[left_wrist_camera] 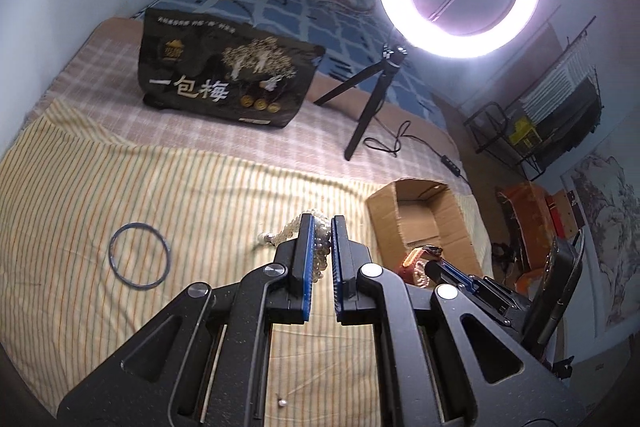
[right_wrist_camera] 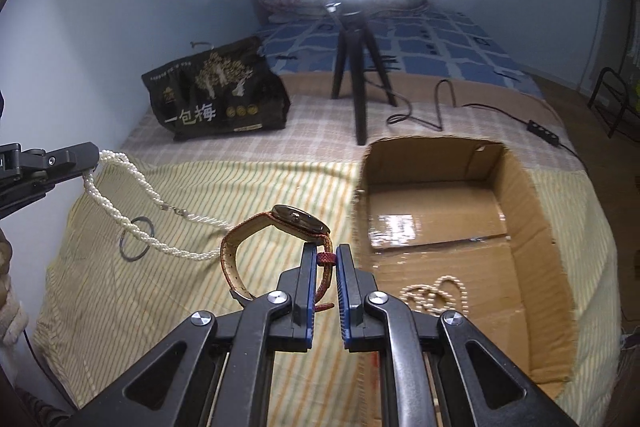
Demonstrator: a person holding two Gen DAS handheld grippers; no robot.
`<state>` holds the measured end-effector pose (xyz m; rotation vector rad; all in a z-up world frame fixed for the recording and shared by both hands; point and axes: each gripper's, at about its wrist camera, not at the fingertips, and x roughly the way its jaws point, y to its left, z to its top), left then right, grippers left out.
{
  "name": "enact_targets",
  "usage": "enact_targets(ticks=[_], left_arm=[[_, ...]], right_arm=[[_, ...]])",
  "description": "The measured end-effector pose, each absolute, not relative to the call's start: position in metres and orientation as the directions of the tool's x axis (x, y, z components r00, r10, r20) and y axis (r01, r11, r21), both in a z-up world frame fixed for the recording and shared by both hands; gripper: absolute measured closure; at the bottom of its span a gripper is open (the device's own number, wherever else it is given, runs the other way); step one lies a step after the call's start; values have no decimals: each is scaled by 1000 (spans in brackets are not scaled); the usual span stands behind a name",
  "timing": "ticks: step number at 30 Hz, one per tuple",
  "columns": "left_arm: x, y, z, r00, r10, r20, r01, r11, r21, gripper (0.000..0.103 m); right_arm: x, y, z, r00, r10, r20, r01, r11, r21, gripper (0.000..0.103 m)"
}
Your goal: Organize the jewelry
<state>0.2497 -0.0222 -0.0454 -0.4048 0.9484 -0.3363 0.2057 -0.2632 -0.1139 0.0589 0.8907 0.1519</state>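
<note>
From the left wrist, the left gripper was clenched on a pearl necklace, a thin bangle lying left of it on the bed. From the right wrist, the right gripper gripped a watch by its red strap, an open cardboard box just right of it.

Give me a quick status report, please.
Left gripper shut on pearl necklace. Right gripper shut on watch strap. Box open ahead, path clear. Ring left on cloth.
</note>
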Motion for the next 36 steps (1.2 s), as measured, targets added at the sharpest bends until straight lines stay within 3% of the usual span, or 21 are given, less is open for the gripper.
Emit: enact_targets(ticks=[14,16,17,23,36], left_arm=[[245,-51,-13,568,-485,-665,176,861,-477,97],[245,-55,-9,571,-488,-660,183,859,-478,98],[246,-58,-6,573,-491,-656,187,858,-478,103],[245,-76,9,586,-501,-637,229,856,-464,103],[245,-89,-22,560,-445,-699,222,893,-391,103]], right_arm=[[176,-335,-104,638,80,-766,-19,996,88,96],[172,-345,-105,635,68,-769,-7,997,81,96],[170,-350,-106,634,64,-770,-3,997,80,96],[161,-372,-109,628,45,-777,25,997,77,96],[157,-384,-116,611,31,-791,41,997,70,96]])
